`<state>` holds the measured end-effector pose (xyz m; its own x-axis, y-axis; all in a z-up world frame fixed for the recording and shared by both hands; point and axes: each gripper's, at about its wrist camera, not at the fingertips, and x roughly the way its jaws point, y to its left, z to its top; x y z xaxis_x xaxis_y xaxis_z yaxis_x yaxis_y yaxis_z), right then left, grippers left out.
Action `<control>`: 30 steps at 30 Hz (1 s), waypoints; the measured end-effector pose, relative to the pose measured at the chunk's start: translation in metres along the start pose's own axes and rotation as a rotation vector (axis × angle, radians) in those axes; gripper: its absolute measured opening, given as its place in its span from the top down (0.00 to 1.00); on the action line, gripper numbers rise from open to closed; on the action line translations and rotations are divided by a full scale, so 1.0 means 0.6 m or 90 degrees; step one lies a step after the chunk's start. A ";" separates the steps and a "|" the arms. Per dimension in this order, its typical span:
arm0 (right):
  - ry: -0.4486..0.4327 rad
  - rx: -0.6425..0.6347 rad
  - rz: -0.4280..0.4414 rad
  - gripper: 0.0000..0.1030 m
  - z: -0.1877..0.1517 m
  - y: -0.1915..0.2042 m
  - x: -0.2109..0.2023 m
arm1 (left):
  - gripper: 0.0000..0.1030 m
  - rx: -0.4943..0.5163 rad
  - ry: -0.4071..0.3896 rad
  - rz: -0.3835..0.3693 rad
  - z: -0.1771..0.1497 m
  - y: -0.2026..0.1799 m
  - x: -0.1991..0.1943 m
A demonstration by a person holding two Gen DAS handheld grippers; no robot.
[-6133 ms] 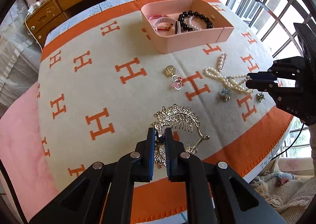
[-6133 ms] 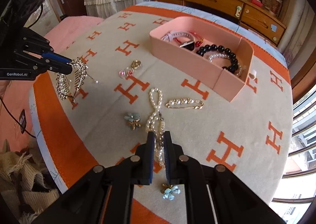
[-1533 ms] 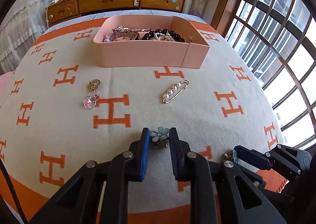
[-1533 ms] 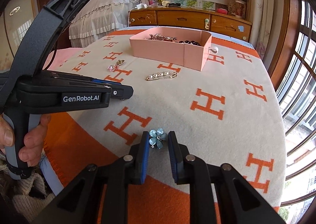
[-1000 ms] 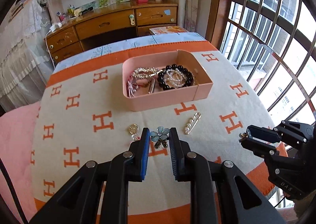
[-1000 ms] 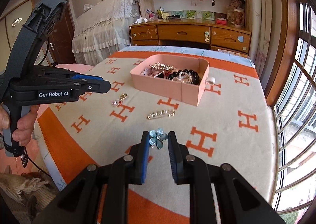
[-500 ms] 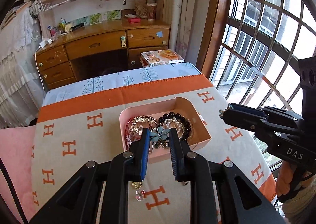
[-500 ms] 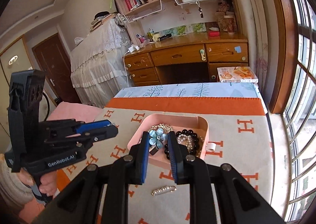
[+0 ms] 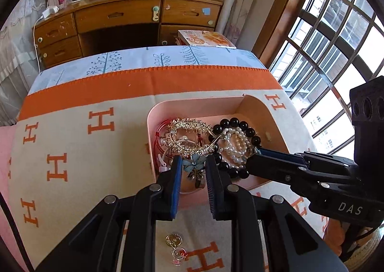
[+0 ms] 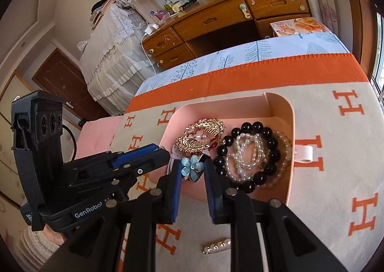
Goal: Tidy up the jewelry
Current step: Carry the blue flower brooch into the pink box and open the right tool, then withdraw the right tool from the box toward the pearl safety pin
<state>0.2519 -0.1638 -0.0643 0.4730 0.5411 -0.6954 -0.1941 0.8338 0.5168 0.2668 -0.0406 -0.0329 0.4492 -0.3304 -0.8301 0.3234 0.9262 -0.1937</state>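
Two claws over pink tray (image 9: 261,106): left claw (image 9: 193,171), right claw (image 10: 192,168), each pinching one blue flower earring (image 9: 194,164).

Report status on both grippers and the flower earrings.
Left gripper shut on a blue flower earring, right gripper shut on its twin. Both over the pink box. Nothing in the way.

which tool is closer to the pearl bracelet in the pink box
Right. The right tool reaches beside the pearl bracelet; the left tool sits farther off, over the gold comb side.
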 end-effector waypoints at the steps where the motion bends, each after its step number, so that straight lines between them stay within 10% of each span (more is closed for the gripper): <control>1: 0.005 0.005 0.002 0.81 0.000 -0.001 0.004 | 0.83 0.000 0.004 -0.002 0.000 0.002 0.004; 9: 0.045 0.042 0.007 0.77 -0.001 -0.014 0.021 | 0.60 -0.010 0.002 -0.006 -0.005 0.008 -0.007; 20: -0.007 0.025 -0.016 0.77 -0.013 0.007 -0.043 | 0.54 -0.014 -0.014 0.018 -0.030 0.003 -0.059; 30: -0.018 -0.013 -0.095 0.77 -0.057 0.026 -0.099 | 0.32 0.006 -0.043 0.104 -0.081 -0.011 -0.130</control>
<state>0.1912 -0.1791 -0.0319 0.5219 0.4081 -0.7490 -0.1367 0.9068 0.3989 0.1893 -0.0125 0.0077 0.5519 -0.1873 -0.8126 0.2484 0.9671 -0.0542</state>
